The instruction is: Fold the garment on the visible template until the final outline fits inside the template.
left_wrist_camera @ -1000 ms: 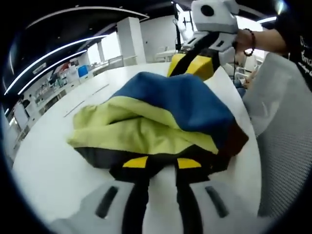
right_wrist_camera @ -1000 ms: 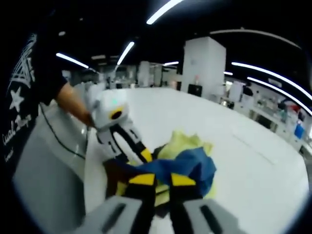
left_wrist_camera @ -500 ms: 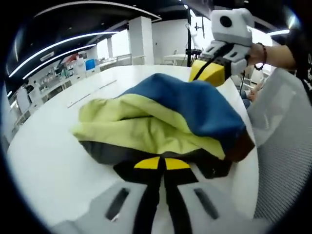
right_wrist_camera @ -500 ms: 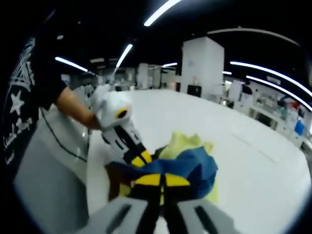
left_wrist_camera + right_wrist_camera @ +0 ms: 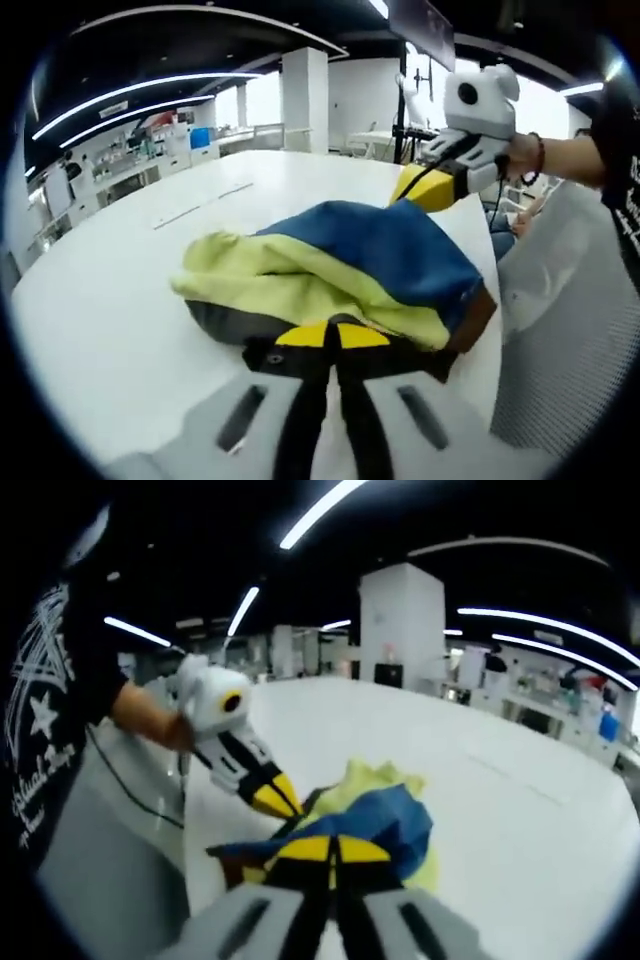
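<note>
Both grippers have a bite of the garment right now, and it's nowhere near flat. It's a bunched heap of blue and lime-yellow fabric with a dark grey layer underneath, sitting on the white counter.

In the left gripper view, the left gripper has its yellow-tipped fingers pinched together on the dark near hem, with the pile mounded up just beyond the tips. The right gripper is on the far side of the heap, and its fingers look closed at the far edge.

In the right gripper view that gripper's own fingers are also pressed narrow with blue cloth caught right at the tips. The left gripper comes in from the side and meets the fabric just beside them.

I can't make out any template outline on the counter in either view, so I can't say how the heap sits relative to it.

What I'd worry about:
- Both grips are tiny pinches on edges. Pull apart too quickly to spread it and one hem probably slips out, and the whole thing flops back into a wad.
- The layers are tangled, so a pinch may be holding only one layer. Then the fold comes out crooked and lumpy.
- The heap seems close to the counter edge by the person, so a hard drag toward the body could pull cloth over the side.
</note>
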